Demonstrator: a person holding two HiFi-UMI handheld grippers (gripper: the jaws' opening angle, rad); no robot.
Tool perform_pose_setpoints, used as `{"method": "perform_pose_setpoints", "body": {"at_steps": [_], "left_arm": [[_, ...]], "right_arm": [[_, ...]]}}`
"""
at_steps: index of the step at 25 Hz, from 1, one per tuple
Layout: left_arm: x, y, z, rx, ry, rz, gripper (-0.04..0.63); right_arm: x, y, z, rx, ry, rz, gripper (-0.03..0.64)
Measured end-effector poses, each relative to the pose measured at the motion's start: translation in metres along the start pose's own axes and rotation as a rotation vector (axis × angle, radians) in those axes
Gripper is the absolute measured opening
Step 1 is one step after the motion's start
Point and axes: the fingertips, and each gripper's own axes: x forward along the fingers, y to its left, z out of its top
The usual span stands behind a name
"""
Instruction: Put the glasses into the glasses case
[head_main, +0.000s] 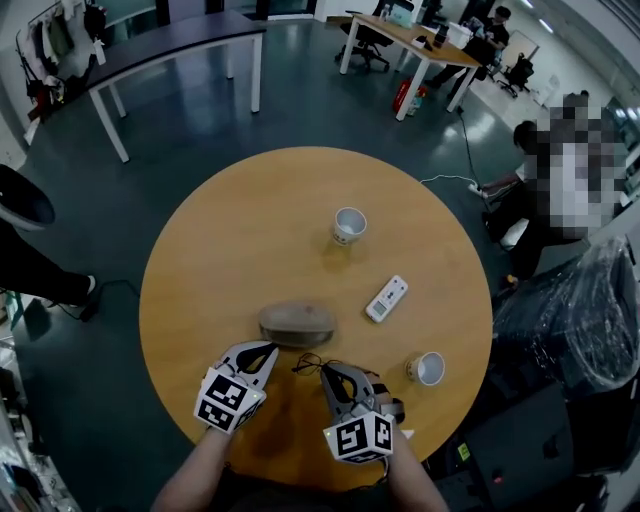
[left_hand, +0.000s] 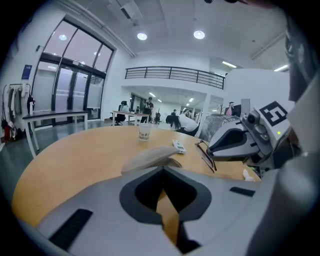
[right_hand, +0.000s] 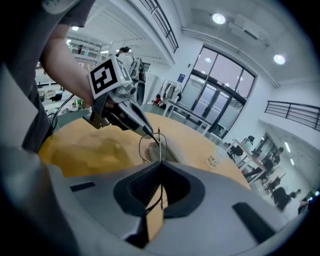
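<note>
A closed grey-brown glasses case (head_main: 297, 323) lies on the round wooden table (head_main: 230, 250), just beyond both grippers. The thin wire-framed glasses (head_main: 311, 363) hang between the grippers, in front of the case. In the right gripper view my right gripper (right_hand: 160, 164) is shut on the glasses (right_hand: 150, 145), whose wire runs through its jaws. My left gripper (head_main: 268, 350) is shut with nothing between its jaws. Its tip (right_hand: 148, 132) sits close to the lens rim, and I cannot tell whether it touches. The left gripper view shows the case (left_hand: 150, 156) just ahead, with the glasses (left_hand: 207, 157) to its right.
A white cup (head_main: 349, 225) stands past the case, a white remote (head_main: 387, 298) lies to the right, and a second cup (head_main: 428, 368) sits near the right gripper. A person (head_main: 530, 210) crouches beyond the table's right edge, beside a black wrapped bundle (head_main: 575, 310).
</note>
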Motion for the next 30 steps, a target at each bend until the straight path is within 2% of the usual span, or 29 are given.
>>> {"method": "perform_pose_setpoints", "body": {"at_steps": [10, 14, 18, 22, 30], "left_arm": [[0.025, 0.015, -0.024, 0.018, 0.088, 0.009, 0.006], [0.03, 0.015, -0.028, 0.023, 0.102, 0.011, 0.006], [0.036, 0.016, -0.033, 0.022, 0.113, 0.006, 0.006], [0.039, 0.017, -0.035, 0.023, 0.12, 0.006, 0.006], [0.041, 0.017, -0.035, 0.001, 0.119, 0.004, 0.006]], "right_arm": [[0.036, -0.009, -0.023, -0.131, 0.229, 0.039, -0.011], [0.048, -0.013, -0.029, -0.199, 0.3, 0.048, -0.011], [0.057, -0.016, -0.037, -0.223, 0.381, 0.062, -0.011], [0.063, -0.016, -0.033, -0.226, 0.395, 0.084, -0.011], [0.073, -0.021, -0.024, -0.261, 0.389, 0.055, -0.011]]}}
